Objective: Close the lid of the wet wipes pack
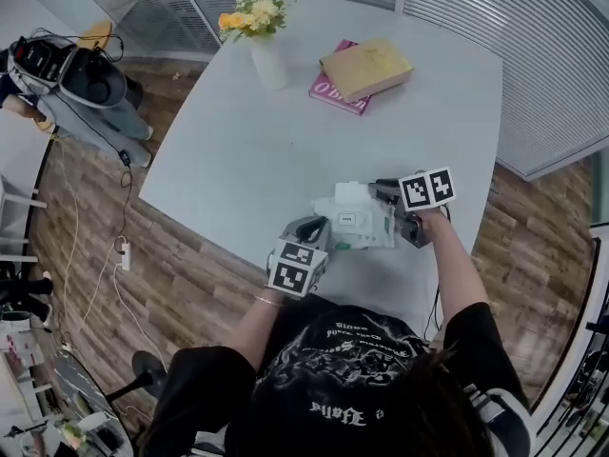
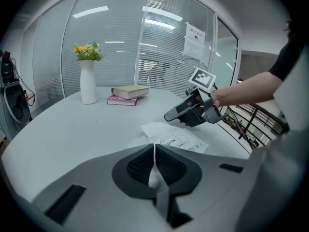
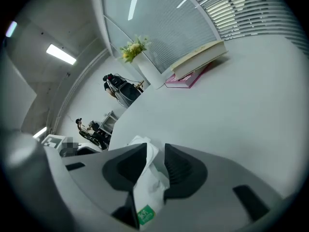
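Left gripper clamped on pack corner, right gripper jaws held apart around pack's other edge, pack laid on table.

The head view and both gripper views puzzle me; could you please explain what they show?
A person, not a robot, holds a hand-held gripper in each hand. The head view looks down from a camera on the person's head; each gripper view looks along that tool's jaws. On the table are a wet wipes pack, a vase of flowers and two stacked books. The left hand-held gripper pinches one edge of the pack; the right hand-held gripper has its jaws apart around the other edge.
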Tool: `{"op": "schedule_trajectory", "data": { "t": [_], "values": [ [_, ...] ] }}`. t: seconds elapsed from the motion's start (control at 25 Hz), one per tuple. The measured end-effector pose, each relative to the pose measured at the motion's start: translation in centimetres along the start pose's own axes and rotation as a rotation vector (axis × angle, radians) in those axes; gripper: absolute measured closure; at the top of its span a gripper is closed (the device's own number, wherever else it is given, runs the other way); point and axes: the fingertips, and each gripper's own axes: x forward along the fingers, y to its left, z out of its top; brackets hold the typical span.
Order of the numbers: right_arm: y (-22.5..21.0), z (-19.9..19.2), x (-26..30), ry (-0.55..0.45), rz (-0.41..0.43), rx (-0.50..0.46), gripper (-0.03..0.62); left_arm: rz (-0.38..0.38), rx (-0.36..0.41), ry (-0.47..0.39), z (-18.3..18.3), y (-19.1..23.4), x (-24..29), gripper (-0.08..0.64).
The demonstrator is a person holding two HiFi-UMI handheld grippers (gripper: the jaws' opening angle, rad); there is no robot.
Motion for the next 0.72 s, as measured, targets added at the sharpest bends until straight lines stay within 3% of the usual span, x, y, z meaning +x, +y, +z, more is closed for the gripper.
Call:
{"op": "schedule_trajectory", "data": {
  "t": [0.24,0.36,0.44,0.72],
  "values": [
    [0.2,0.3,0.7,-0.025,0.094,0.104,0.506,0.004,-0.009,0.038,-1.1,-0.4,0.6,0.546],
    [0.3,-0.4,1.3,0.007,0.096,0.102,0.506,0.003,-0.028,0.06,-2.1,-0.4,0.7,0.546],
    [0.3,-0.5,1.4,0.014,0.09,0.086,0.54,0.004,-0.036,0.057,-2.3,-0.2,0.9,0.546],
    [1.0,0.2,0.6,-0.025,0.11,0.083,0.56,0.01,-0.067,0.06,-2.5,-0.1,1.0,0.546]
  ]
}}
